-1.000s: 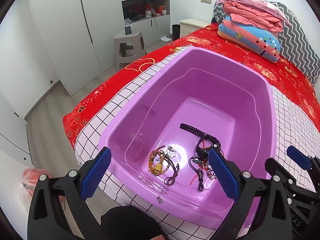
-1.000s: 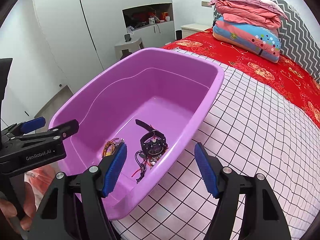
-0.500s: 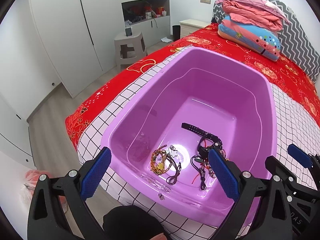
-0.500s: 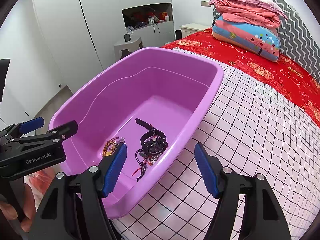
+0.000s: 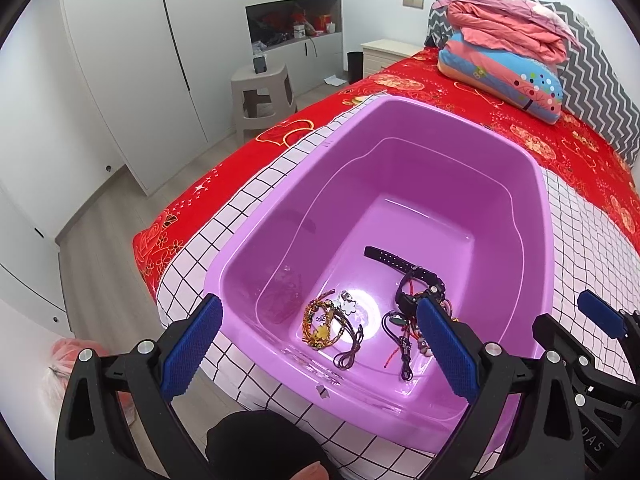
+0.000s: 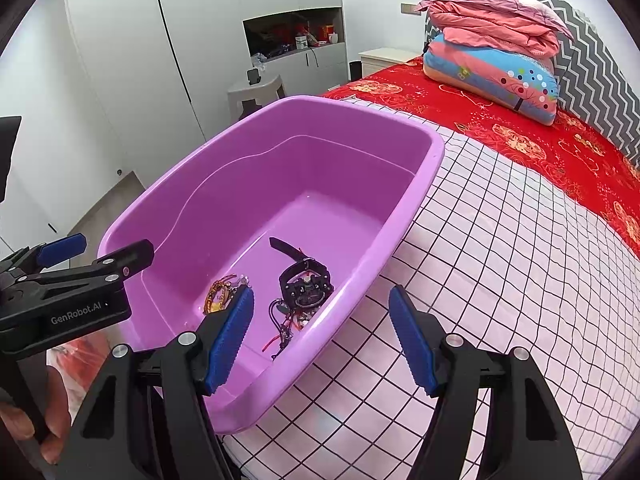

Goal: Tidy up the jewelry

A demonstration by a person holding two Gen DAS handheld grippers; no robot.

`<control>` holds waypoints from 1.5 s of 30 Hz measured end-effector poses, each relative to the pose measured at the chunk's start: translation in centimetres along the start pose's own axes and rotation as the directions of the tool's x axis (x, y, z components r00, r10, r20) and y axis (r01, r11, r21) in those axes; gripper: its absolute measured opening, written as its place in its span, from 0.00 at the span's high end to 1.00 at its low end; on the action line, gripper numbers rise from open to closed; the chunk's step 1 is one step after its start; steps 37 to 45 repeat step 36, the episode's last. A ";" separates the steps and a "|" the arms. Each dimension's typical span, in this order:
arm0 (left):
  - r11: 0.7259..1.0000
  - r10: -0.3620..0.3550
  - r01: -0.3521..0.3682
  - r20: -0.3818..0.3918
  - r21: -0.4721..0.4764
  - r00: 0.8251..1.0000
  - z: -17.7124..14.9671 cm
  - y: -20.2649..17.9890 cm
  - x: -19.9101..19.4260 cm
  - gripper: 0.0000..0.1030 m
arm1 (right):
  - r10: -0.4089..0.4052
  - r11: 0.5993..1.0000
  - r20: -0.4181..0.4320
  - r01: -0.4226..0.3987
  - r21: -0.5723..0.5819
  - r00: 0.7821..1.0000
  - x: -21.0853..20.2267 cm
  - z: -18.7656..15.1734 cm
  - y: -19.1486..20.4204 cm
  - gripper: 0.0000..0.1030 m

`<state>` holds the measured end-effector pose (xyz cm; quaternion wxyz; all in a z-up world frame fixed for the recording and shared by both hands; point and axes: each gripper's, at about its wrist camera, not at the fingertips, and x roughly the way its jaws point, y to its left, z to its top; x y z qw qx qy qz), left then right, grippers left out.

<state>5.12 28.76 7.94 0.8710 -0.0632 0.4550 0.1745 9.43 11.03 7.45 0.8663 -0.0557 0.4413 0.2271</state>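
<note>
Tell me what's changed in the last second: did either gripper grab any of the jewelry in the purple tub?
No grab. The left gripper has only drifted slightly, so the purple tub sits a touch lower in its view; the right gripper barely moved. Both stay open and empty above the near rim. The black watch, gold bracelet and tangled cords lie where they were.

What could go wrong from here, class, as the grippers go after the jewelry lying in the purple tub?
1. The black watch lies on tangled cords; lifting one would likely drag others along.
2. The gold bracelet touches a dark cord loop, so a pinch may catch both.
3. The purple tub sits on soft bedding; the open left gripper or right gripper could tip it by pressing its rim.
</note>
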 end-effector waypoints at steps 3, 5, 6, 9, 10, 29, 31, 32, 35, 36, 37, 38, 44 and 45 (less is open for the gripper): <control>1.000 -0.003 0.003 -0.003 -0.004 1.000 0.0 0.1 -0.1 0.07 | 0.001 1.000 0.001 -0.001 0.001 1.000 0.0 0.0 0.0 0.35; 1.000 -0.004 0.004 -0.004 -0.006 1.000 0.0 0.1 -0.1 0.07 | 0.000 1.000 0.001 0.000 0.002 1.000 0.0 0.0 0.0 0.35; 1.000 -0.005 0.005 -0.005 -0.006 1.000 0.0 0.1 -0.2 0.07 | 0.000 1.000 0.000 0.000 0.003 1.000 0.0 0.0 0.0 0.35; 1.000 -0.013 0.013 -0.005 -0.008 1.000 -0.1 0.2 -0.1 0.07 | 0.001 1.000 0.000 -0.001 0.002 1.000 -0.1 0.0 0.0 0.35; 1.000 -0.016 0.016 -0.005 -0.010 1.000 -0.1 0.3 -0.1 0.07 | 0.001 1.000 0.000 -0.001 0.002 1.000 -0.1 0.0 0.0 0.35; 1.000 -0.005 0.005 -0.006 0.001 1.000 -0.1 0.0 0.3 0.06 | 0.002 1.000 0.002 -0.002 0.006 1.000 -0.1 -0.1 0.2 0.35; 1.000 -0.005 0.005 -0.019 -0.005 1.000 -0.2 0.0 0.5 0.06 | 0.003 1.000 0.002 -0.003 0.007 1.000 -0.1 -0.1 0.2 0.35; 1.000 -0.010 0.009 -0.025 -0.009 1.000 -0.2 0.1 0.6 0.06 | 0.004 1.000 0.002 -0.004 0.008 1.000 -0.1 -0.1 0.2 0.35; 1.000 -0.015 0.015 -0.030 -0.014 0.999 -0.3 0.1 0.7 0.06 | 0.001 1.000 0.001 -0.001 0.006 1.000 -0.1 -0.1 0.2 0.35; 1.000 -0.014 0.013 -0.028 -0.014 1.000 -0.3 0.1 0.7 0.06 | 0.003 1.000 0.001 -0.003 0.007 1.000 -0.1 -0.1 0.1 0.35; 1.000 -0.014 0.013 -0.028 -0.014 1.000 -0.3 0.1 0.7 0.06 | 0.003 1.000 0.001 -0.003 0.007 1.000 -0.1 -0.1 0.1 0.35; 1.000 -0.014 0.013 -0.028 -0.014 1.000 -0.3 0.1 0.7 0.06 | 0.003 1.000 0.001 -0.003 0.007 1.000 -0.1 -0.1 0.1 0.35; 1.000 -0.014 0.013 -0.028 -0.014 1.000 -0.3 0.1 0.7 0.06 | 0.003 1.000 0.001 -0.003 0.007 1.000 -0.1 -0.1 0.1 0.35; 1.000 -0.014 0.013 -0.028 -0.014 1.000 -0.3 0.1 0.7 0.06 | 0.003 1.000 0.001 -0.003 0.007 1.000 -0.1 -0.1 0.1 0.35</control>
